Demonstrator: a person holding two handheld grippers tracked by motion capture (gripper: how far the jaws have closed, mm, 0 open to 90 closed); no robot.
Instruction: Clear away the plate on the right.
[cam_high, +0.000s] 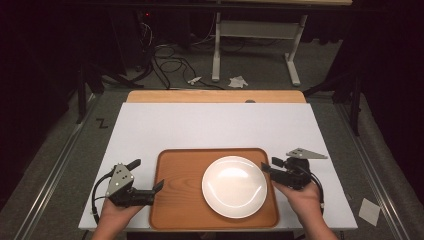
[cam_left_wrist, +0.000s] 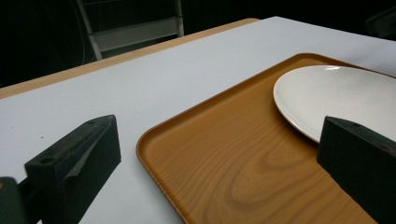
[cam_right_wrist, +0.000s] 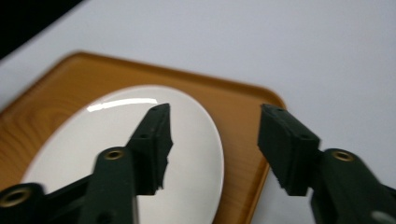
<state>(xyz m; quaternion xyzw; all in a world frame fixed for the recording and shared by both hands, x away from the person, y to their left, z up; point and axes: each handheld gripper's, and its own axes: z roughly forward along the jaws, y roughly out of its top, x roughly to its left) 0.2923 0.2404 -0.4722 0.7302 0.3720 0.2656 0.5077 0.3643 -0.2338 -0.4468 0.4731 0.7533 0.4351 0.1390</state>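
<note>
A round white plate (cam_high: 234, 186) lies on the right half of a brown wooden tray (cam_high: 180, 195) near the table's front edge. My left gripper (cam_high: 147, 175) is open at the tray's left edge. In the left gripper view its jaws stand wide apart, one over the white table and one over the tray (cam_left_wrist: 224, 154), with the plate (cam_left_wrist: 336, 93) beyond. My right gripper (cam_high: 270, 166) is open at the plate's right side. In the right gripper view one jaw is over the plate (cam_right_wrist: 93, 140), the other over the tray rim (cam_right_wrist: 243, 107), and the plate's edge runs between them.
The tray rests on a white board (cam_high: 210, 125) that covers a wooden table (cam_high: 215, 96). Beyond the far edge are floor cables (cam_high: 170, 65), crumpled paper (cam_high: 238, 81) and a white table frame (cam_high: 255, 30). A paper scrap (cam_high: 369, 211) lies on the floor at right.
</note>
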